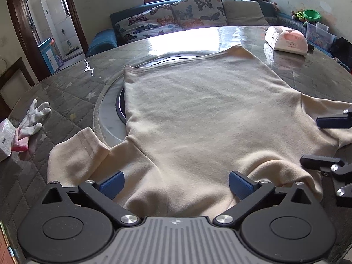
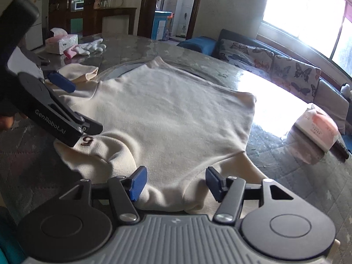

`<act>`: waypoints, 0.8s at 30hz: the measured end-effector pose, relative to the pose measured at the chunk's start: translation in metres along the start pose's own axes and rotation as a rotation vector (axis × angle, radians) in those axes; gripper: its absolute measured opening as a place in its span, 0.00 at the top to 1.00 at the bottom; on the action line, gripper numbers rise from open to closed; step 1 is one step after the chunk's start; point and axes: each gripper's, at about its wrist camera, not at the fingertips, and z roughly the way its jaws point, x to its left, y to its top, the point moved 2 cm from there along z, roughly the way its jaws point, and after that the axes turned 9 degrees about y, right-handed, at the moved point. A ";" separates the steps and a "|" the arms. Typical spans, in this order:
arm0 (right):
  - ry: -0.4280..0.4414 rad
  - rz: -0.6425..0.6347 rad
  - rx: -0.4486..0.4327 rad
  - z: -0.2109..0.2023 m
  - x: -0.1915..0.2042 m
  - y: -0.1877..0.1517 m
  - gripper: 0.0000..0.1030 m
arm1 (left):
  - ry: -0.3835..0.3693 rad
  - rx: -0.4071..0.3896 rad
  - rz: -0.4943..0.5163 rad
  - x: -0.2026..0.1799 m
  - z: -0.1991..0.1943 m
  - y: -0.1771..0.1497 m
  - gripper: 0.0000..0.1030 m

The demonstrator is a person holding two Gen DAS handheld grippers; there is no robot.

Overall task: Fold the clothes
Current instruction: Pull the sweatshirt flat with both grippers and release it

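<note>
A cream short-sleeved shirt point(image 1: 198, 114) lies spread flat on the round table point(image 1: 66, 88), hem away from me, and shows in the right wrist view point(image 2: 176, 114) too. My left gripper point(image 1: 176, 186) is open, its blue pads either side of a raised fold at the shirt's near edge. My right gripper point(image 2: 176, 186) is open, straddling a fold near the right shoulder. The right gripper shows at the right edge of the left wrist view point(image 1: 325, 140). The left gripper shows at the left of the right wrist view point(image 2: 66, 101), by a printed "5" point(image 2: 87, 141).
A white and pink glove point(image 1: 28, 123) and a tissue pack point(image 1: 4, 136) lie at the table's left. Another tissue pack point(image 1: 286, 39) sits at the far right. A recessed turntable ring point(image 1: 105, 114) lies under the shirt. A sofa with butterfly cushions point(image 1: 176, 15) stands behind.
</note>
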 end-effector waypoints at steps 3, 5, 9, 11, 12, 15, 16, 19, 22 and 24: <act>0.001 0.023 0.000 -0.003 -0.005 -0.002 0.39 | -0.001 0.002 -0.002 0.000 0.001 0.000 0.00; 0.004 0.024 0.020 -0.002 -0.006 -0.006 0.39 | -0.002 0.004 -0.002 0.000 0.001 0.000 0.00; -0.002 0.037 0.014 -0.008 -0.010 -0.011 0.39 | 0.001 0.009 -0.003 0.000 0.001 0.000 0.00; -0.006 0.051 0.002 -0.014 -0.014 -0.011 0.38 | 0.005 0.012 -0.004 -0.001 0.001 0.000 0.00; -0.011 0.059 -0.004 -0.017 -0.017 -0.011 0.37 | 0.008 0.015 -0.003 -0.001 0.001 0.000 0.00; -0.044 0.097 -0.019 -0.028 -0.030 -0.014 0.35 | 0.022 0.024 0.001 -0.003 0.000 0.003 0.00; -0.062 0.116 -0.020 -0.032 -0.036 -0.018 0.34 | 0.025 0.024 0.004 -0.004 0.000 0.003 0.00; -0.115 0.174 -0.024 -0.042 -0.056 -0.028 0.31 | 0.022 0.016 0.005 -0.004 -0.005 0.007 0.00; -0.078 0.289 -0.042 -0.057 -0.078 -0.042 0.31 | 0.014 -0.002 0.004 -0.003 -0.011 0.013 0.00; -0.076 0.334 -0.050 -0.066 -0.087 -0.050 0.31 | 0.010 -0.015 0.005 -0.003 -0.015 0.017 0.00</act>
